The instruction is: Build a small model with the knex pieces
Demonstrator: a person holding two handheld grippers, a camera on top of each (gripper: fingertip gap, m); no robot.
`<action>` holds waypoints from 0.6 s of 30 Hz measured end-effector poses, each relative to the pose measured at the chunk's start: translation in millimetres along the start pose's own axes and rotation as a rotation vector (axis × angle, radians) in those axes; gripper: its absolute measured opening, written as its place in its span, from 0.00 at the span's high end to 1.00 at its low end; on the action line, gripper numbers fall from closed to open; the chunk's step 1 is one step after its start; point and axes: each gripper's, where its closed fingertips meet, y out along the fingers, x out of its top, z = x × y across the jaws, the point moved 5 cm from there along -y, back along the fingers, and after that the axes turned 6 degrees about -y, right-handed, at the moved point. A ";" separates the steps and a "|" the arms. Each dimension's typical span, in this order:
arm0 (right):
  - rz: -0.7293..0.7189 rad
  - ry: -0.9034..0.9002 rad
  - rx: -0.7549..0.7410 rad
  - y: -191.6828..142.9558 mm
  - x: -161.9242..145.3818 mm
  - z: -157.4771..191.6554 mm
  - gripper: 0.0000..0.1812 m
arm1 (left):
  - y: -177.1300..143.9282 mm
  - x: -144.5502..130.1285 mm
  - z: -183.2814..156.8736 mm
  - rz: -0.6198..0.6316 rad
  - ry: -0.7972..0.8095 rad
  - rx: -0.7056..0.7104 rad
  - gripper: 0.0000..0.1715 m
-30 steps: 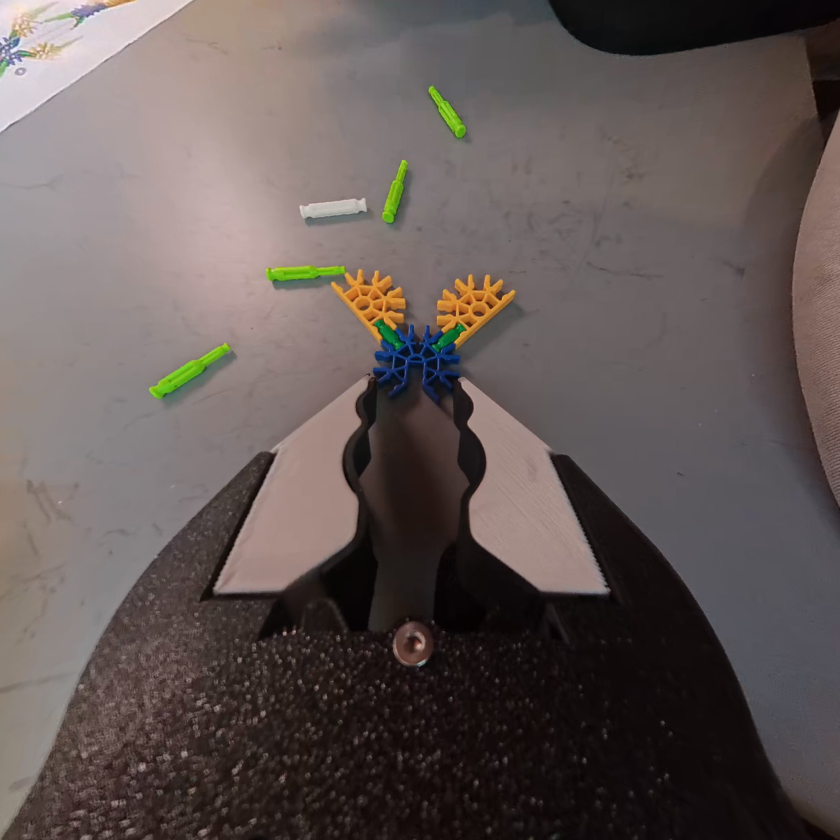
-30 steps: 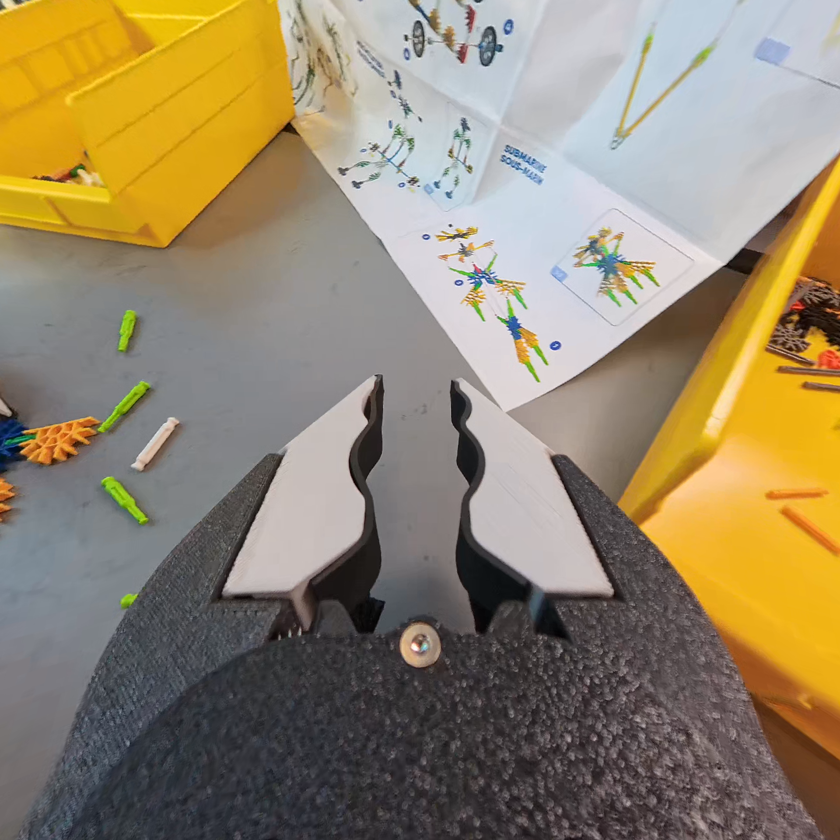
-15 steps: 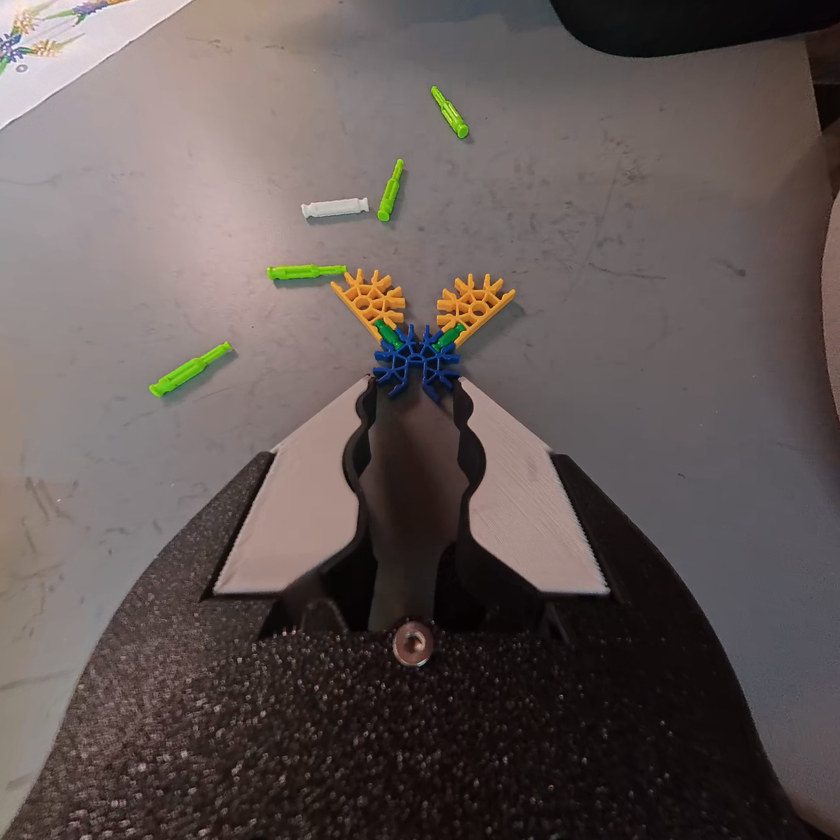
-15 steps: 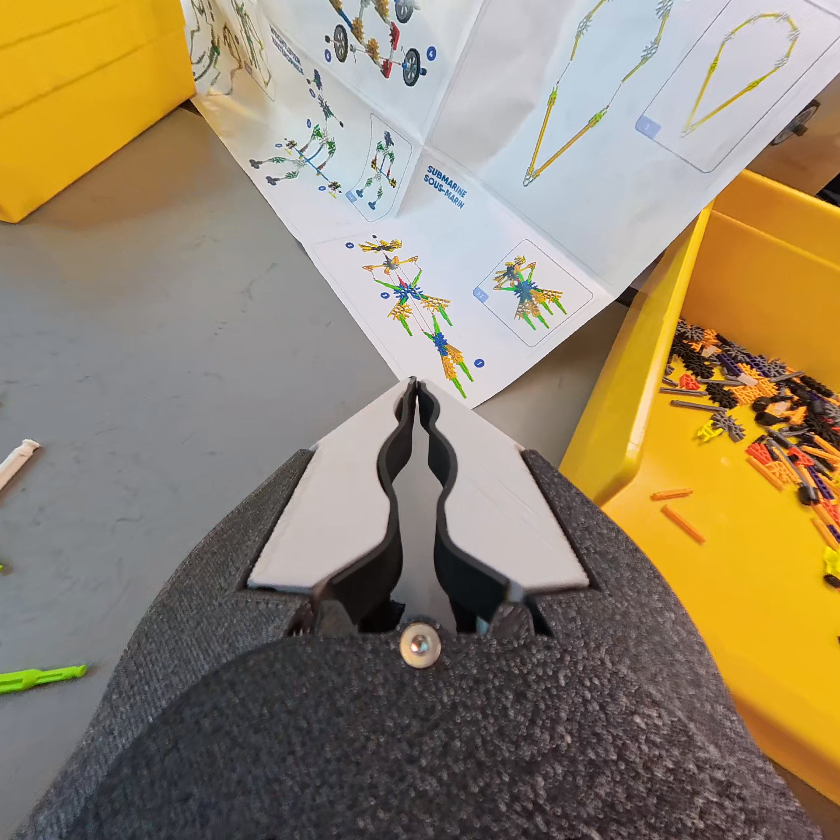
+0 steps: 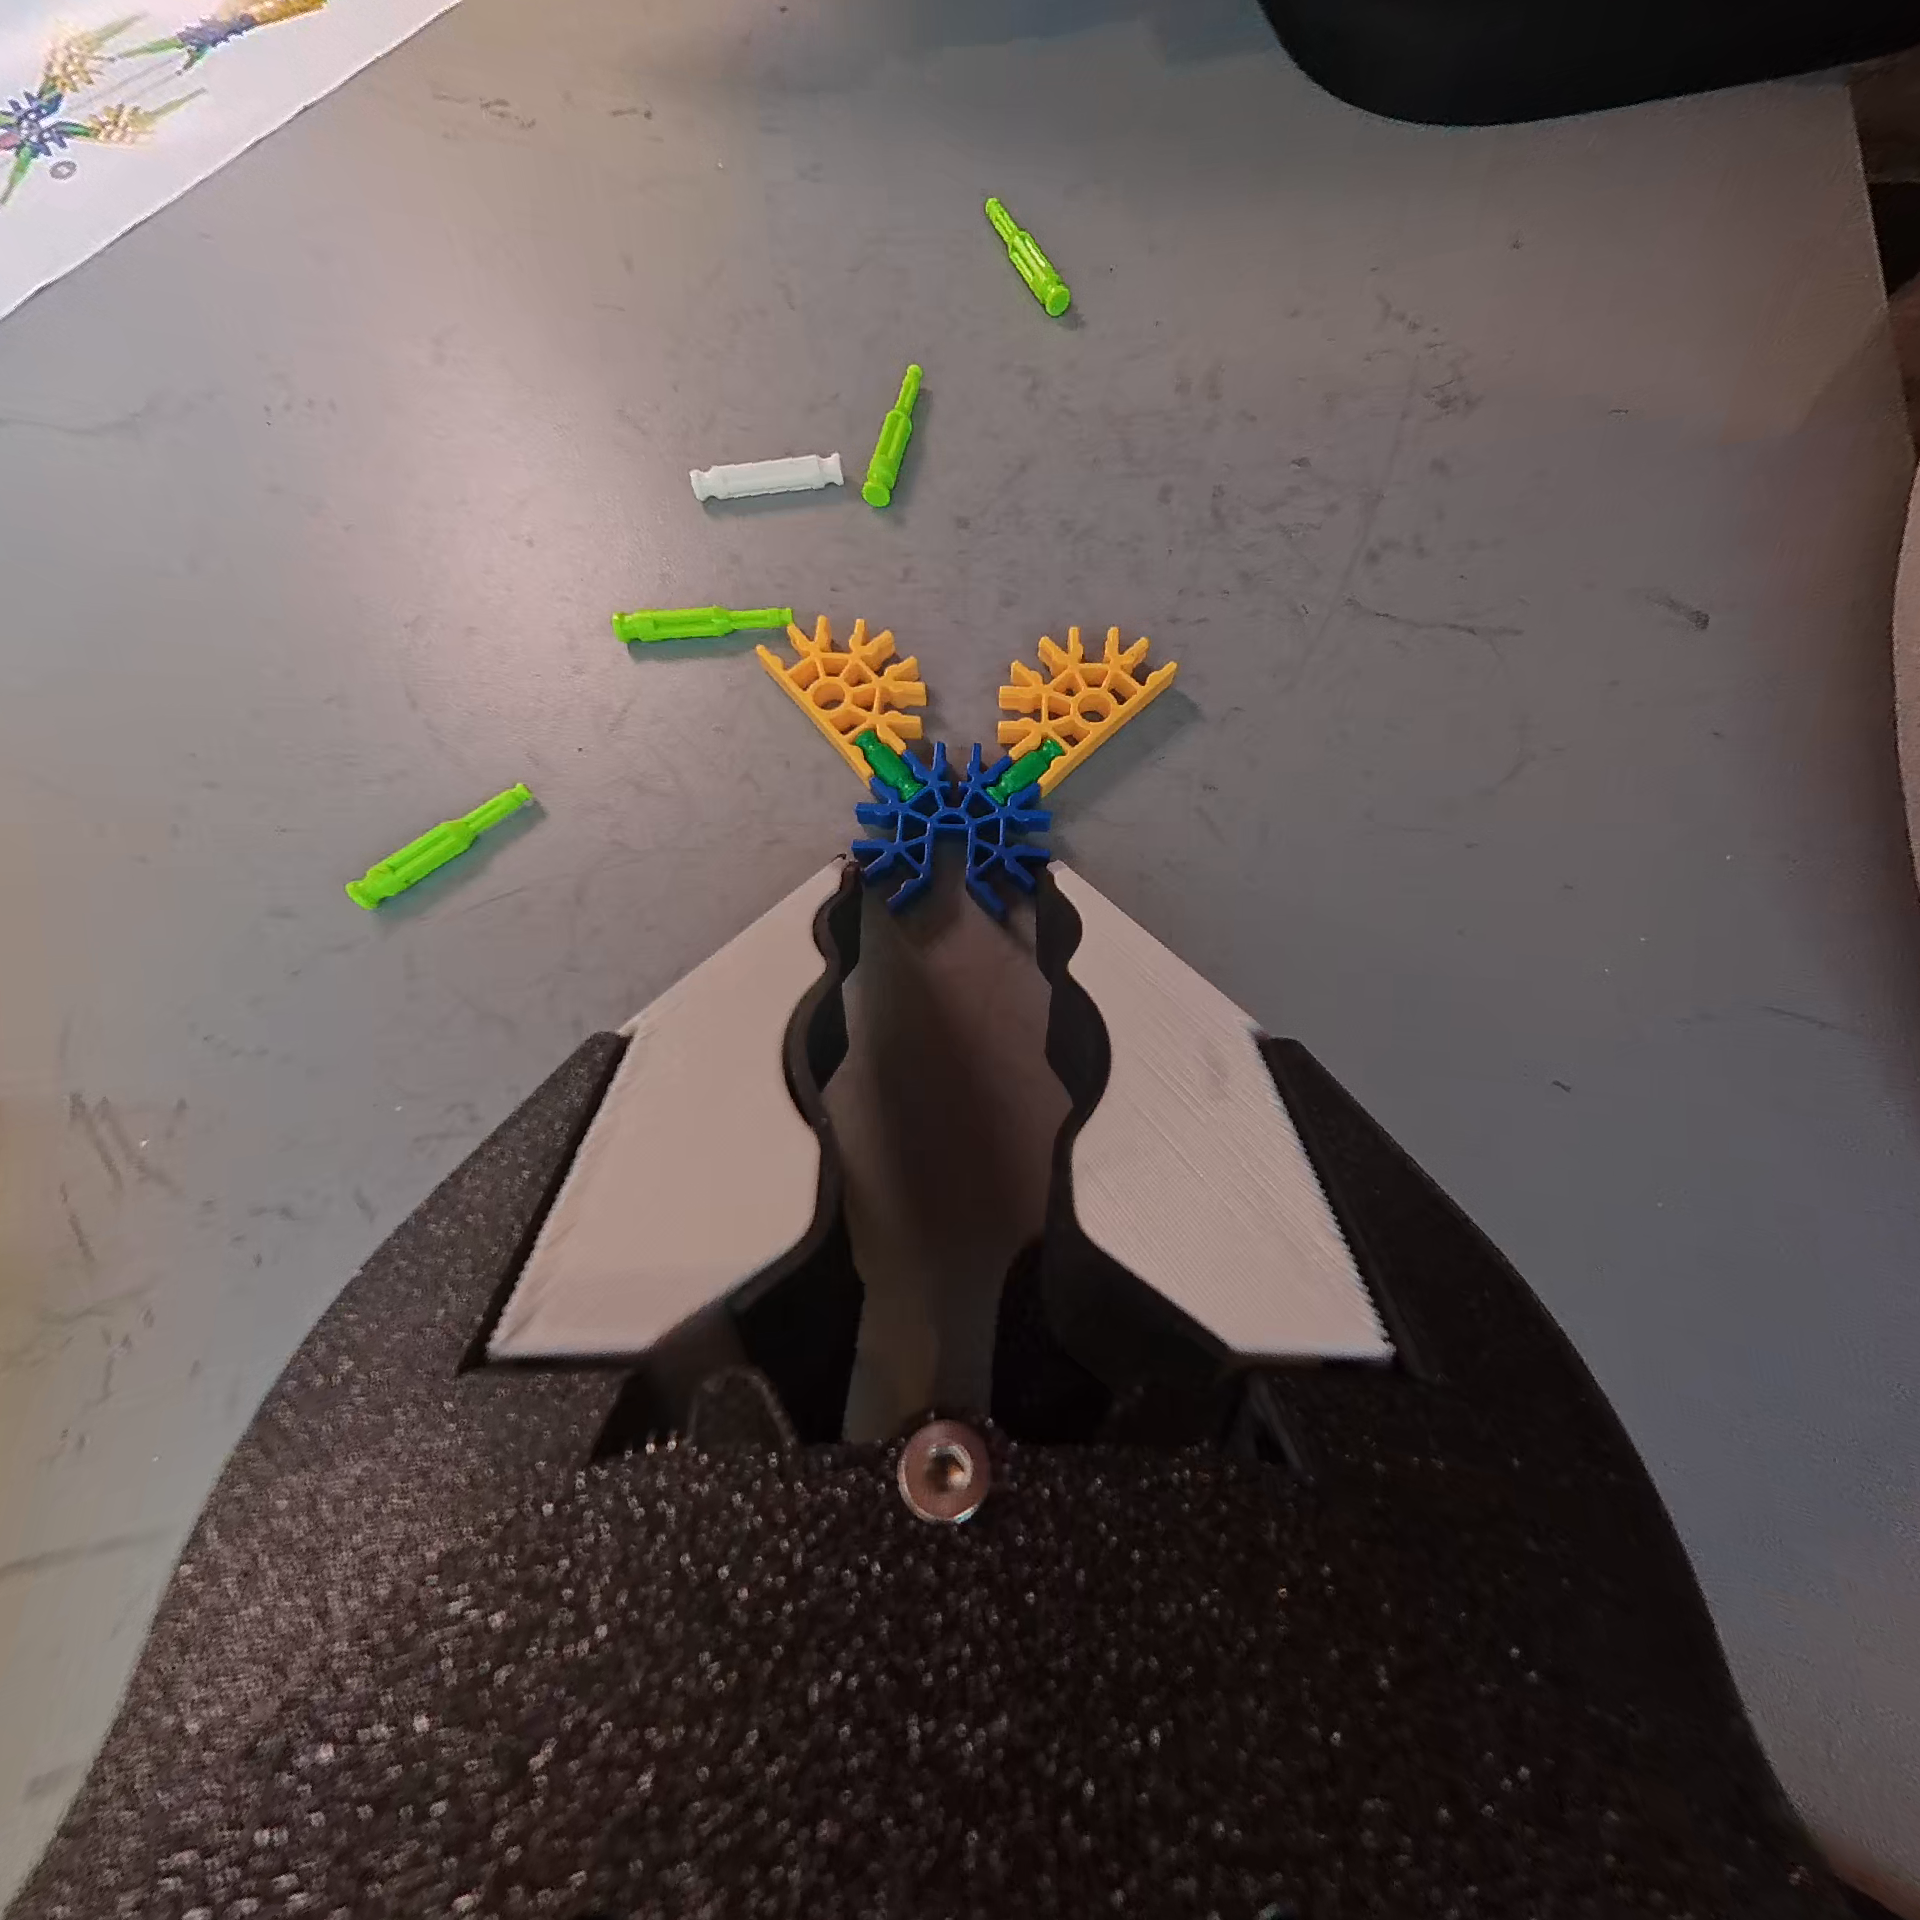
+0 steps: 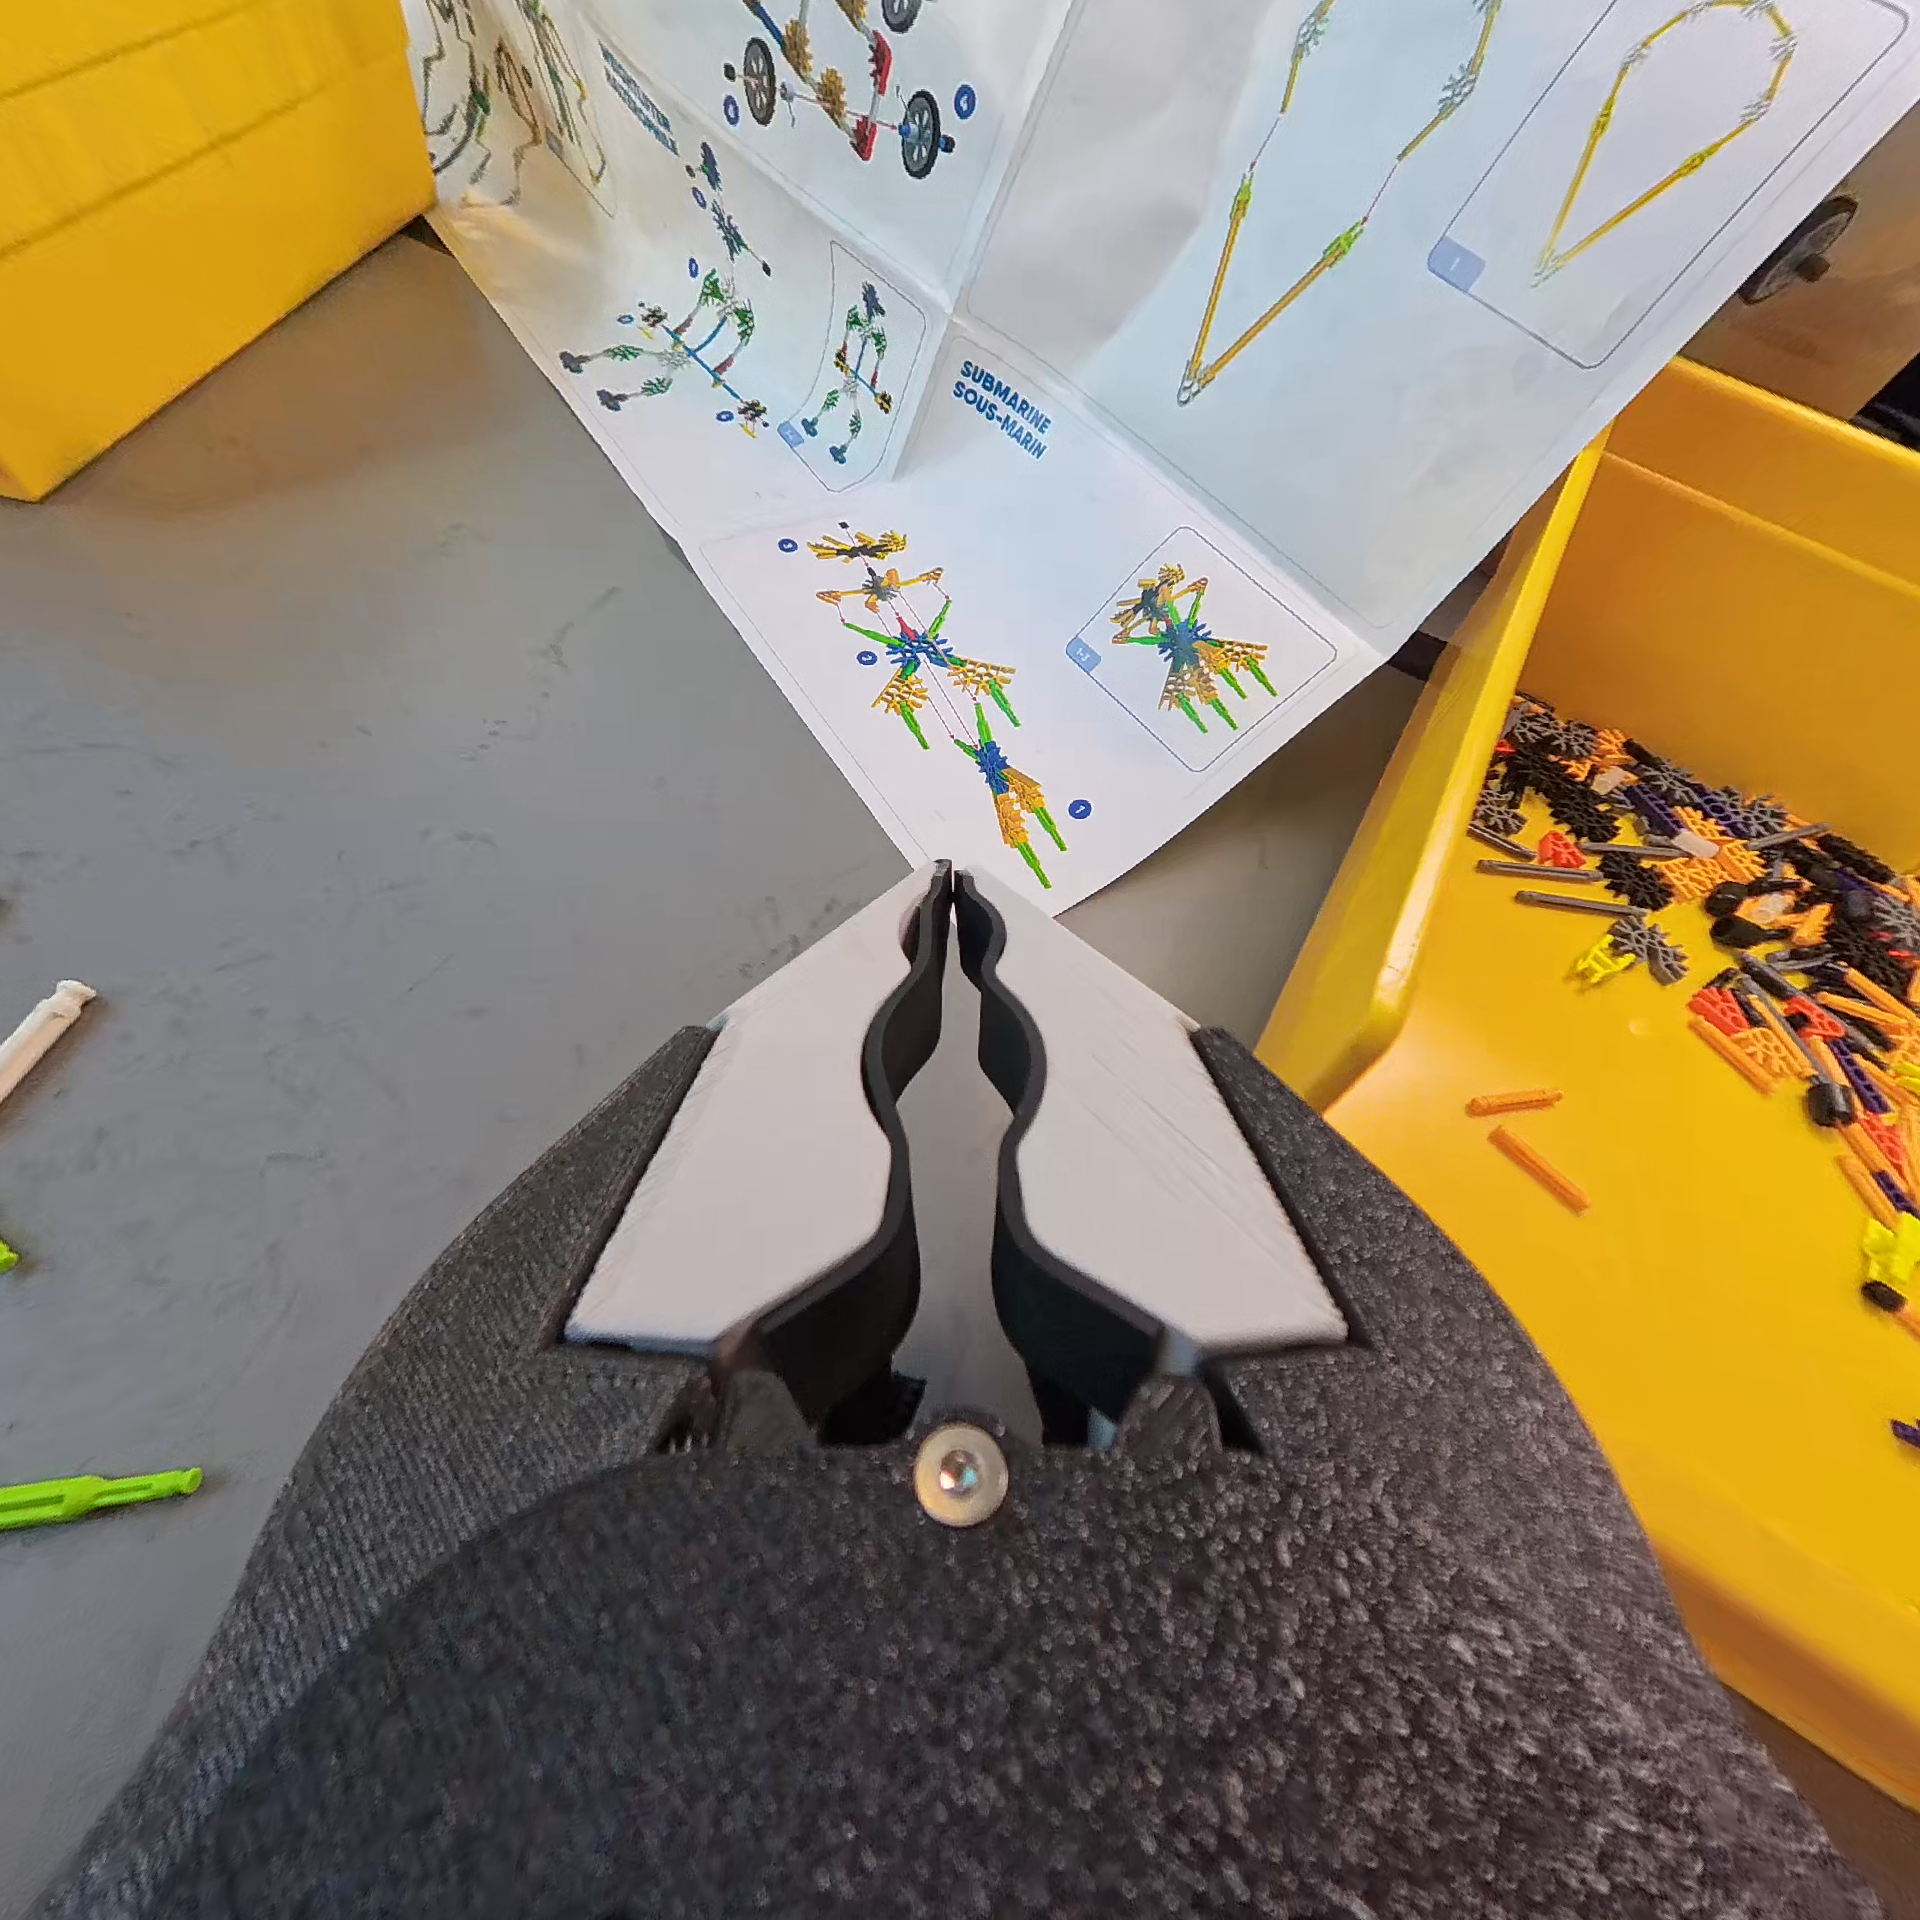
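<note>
A small assembly lies on the grey table: a blue connector (image 5: 951, 831) joined by two short dark green rods (image 5: 883, 764) to two orange fan connectors (image 5: 847, 691). My left gripper (image 5: 948, 883) is closed onto the blue connector, one fingertip touching each side. My right gripper (image 6: 951, 873) is shut and empty. It hovers over the table at the near corner of a white instruction sheet (image 6: 1143, 364), beside a yellow bin (image 6: 1403, 935) of mixed parts.
Loose light green rods (image 5: 436, 849) and a white rod (image 5: 764, 481) lie scattered beyond and left of the assembly. A second yellow bin (image 6: 187, 208) stands at the far left. A white rod (image 6: 42, 1029) and a green rod (image 6: 94, 1496) lie left of my right gripper. There is about 30 cm between the tips of the two grippers. To reach the white rod (image 5: 764, 481) in a straight line is about 10 cm for my left fingers, about 20 cm for my right.
My right gripper has closed from open and swung right and forward, bringing the parts bin into view. My left gripper and the assembly have not moved.
</note>
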 end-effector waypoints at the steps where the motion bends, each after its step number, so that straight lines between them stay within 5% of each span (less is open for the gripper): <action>1: -0.015 0.002 0.025 -0.4 1.5 2.9 1.00 | 0.0 0.0 0.0 0.000 0.000 0.000 0.80; 8: -0.153 -0.163 0.328 -10.7 19.2 53.3 0.99 | -0.4 0.3 1.0 -0.005 0.002 0.013 0.79; 12: -0.274 -0.342 0.688 -35.4 25.7 114.4 0.93 | -1.4 0.9 -0.4 -0.012 0.007 0.002 0.79; 18: -0.050 -0.524 0.814 -27.5 -3.6 152.5 0.91 | -0.4 2.0 -0.5 -0.012 0.000 -0.005 0.79</action>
